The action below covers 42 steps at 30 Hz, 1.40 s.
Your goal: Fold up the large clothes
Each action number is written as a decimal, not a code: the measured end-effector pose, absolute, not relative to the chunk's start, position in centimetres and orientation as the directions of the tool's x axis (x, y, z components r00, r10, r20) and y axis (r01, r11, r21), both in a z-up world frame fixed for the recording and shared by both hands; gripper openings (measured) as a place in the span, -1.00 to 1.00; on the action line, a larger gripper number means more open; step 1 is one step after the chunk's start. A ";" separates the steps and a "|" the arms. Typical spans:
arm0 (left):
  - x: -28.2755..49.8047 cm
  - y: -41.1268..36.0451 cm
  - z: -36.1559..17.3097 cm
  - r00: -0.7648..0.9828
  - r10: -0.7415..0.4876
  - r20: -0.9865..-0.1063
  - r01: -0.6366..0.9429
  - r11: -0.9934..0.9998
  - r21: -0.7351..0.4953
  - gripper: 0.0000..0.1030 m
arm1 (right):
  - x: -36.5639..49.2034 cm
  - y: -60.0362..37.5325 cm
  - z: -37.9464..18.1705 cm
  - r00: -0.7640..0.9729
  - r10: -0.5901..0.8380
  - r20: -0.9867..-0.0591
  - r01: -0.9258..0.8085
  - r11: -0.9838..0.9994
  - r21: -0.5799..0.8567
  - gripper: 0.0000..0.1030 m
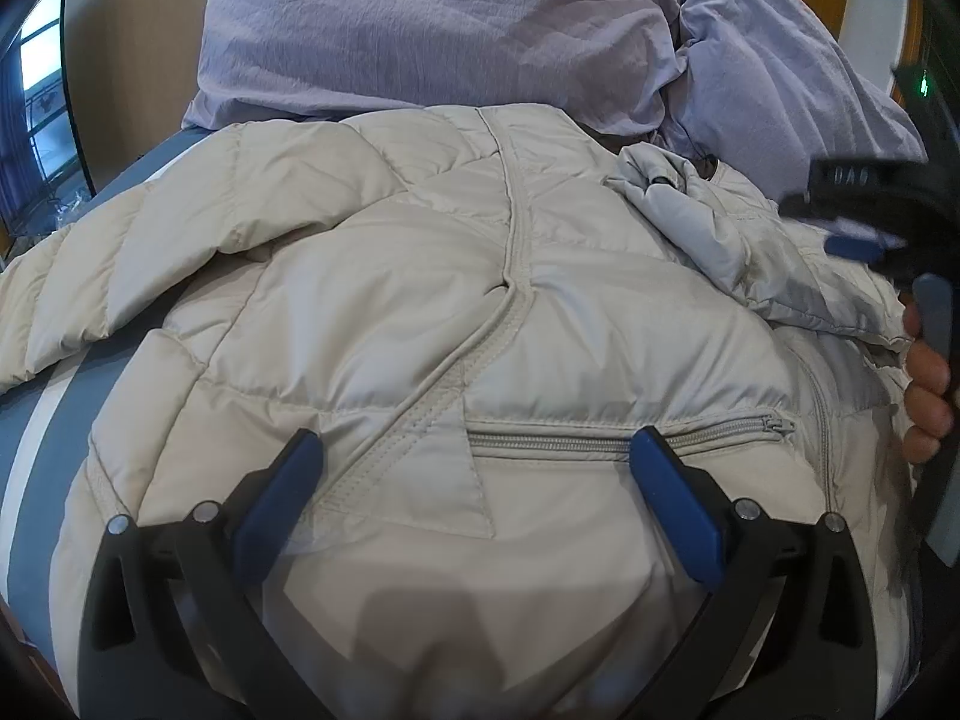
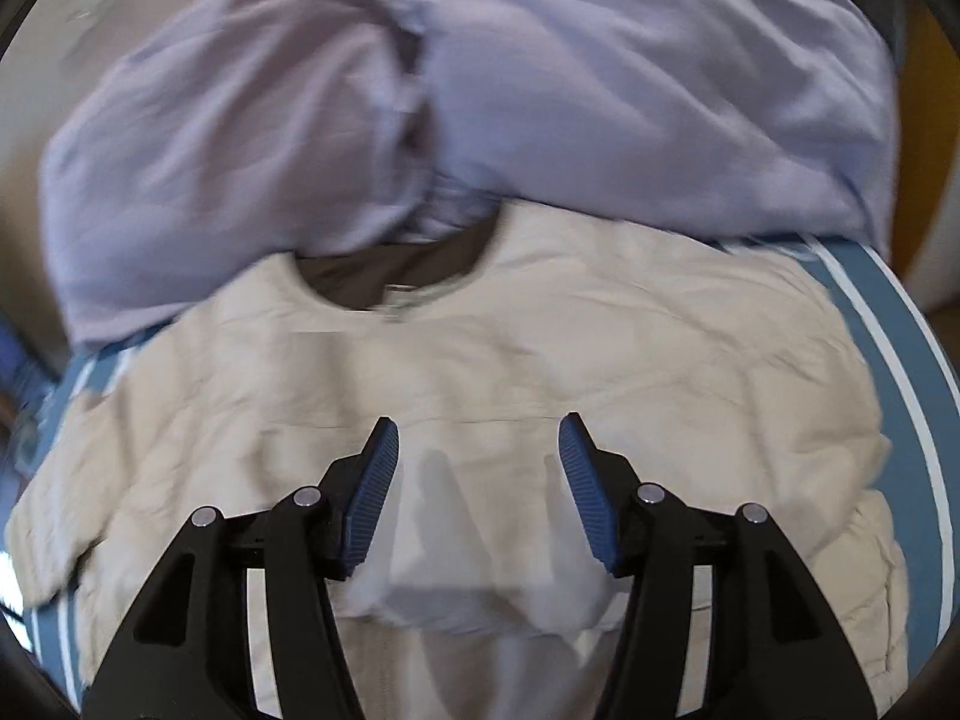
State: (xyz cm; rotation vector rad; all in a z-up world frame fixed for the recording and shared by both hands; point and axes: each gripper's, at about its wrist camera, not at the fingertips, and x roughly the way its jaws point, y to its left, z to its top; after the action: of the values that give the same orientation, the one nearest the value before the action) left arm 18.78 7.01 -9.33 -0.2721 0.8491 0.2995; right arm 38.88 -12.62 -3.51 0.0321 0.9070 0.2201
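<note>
Surface: bed (image 1: 36,456), blue sheet with white stripes. Cream quilted jacket (image 1: 420,312) spread flat across it, front zipper up, one sleeve out to the left edge in left wrist view. Lilac duvet (image 1: 432,24) bunched at the far end, touching the jacket's collar.

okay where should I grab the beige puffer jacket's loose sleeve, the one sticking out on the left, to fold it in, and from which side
Probably at the outer end of the sleeve of the beige puffer jacket, where it lies flat over the blue striped sheet and clear of the body. Come down from above with the left gripper, jaws open across the sleeve's width. The quilted padding is thick, so pinch one edge rather than the whole bulk.
</note>
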 end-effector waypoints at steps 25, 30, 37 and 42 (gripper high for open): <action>18.8 7.0 -9.4 0.624 0.150 -0.767 -0.364 0.924 -0.116 0.96 | 39.0 -8.8 -7.6 0.567 0.130 -0.813 -0.236 0.972 -0.009 0.70; 18.8 7.0 -9.3 0.628 0.146 -0.765 -0.364 0.924 -0.122 0.96 | 39.1 -8.6 -7.9 0.582 0.123 -0.804 -0.237 0.971 -0.022 0.76; 18.5 7.3 -8.7 0.634 0.115 -0.765 -0.355 0.922 -0.155 0.96 | 39.1 -8.8 -8.0 0.586 0.136 -0.798 -0.237 0.972 -0.008 0.79; 17.0 8.5 -7.3 0.665 0.090 -0.741 -0.361 0.907 -0.214 0.96 | 39.2 -8.8 -8.1 0.586 0.140 -0.798 -0.235 0.972 -0.002 0.80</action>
State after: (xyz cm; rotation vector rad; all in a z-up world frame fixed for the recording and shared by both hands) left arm 17.01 8.55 -7.33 -0.3612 0.8069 0.2612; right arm 39.19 -8.80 -8.07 -0.1115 0.9194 0.2193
